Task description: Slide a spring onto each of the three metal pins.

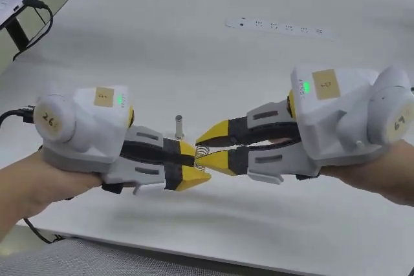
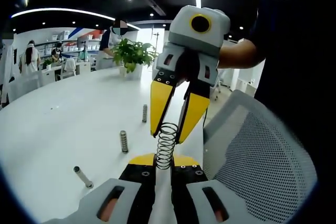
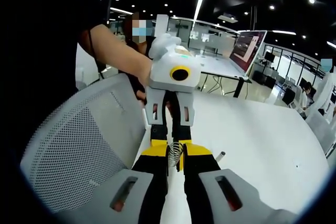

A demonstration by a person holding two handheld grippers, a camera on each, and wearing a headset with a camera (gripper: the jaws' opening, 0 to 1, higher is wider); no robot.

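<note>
While the spring is bridging the two tools: the spring [image 2: 166, 145] is hanging in mid-air, clear of the table [image 1: 194, 50] and close to its near edge.
Left gripper: the left gripper [image 2: 164, 162] is pinching its jaws together on the spring's near end, and that grip is looking firm.
Right gripper: the right gripper [image 2: 168, 136] is facing it nose to nose, jaws standing apart on either side of the far coils. Whether they are actually biting on the wire, I cannot tell.
Pins: two pins [image 2: 124, 141] [image 2: 144, 113] are looking ribbed, as if already sleeved. The bare pin [image 2: 82, 176] is standing well apart from the spring, waiting.
Step, as I'm reading it: a hand-to-hand regrip, lining up the last spring.
Risk one: if one tool is letting go before the other is truly gripping, the spring is springing free, and this close to the edge it is likely heading for the mesh chair [image 2: 252, 145] or the floor.
Risk two: if the tools are crowding together, the coils are buckling sideways and flicking out.
Risk three: a spring gripped crooked is catching on the pin's top and tipping the pin.
</note>
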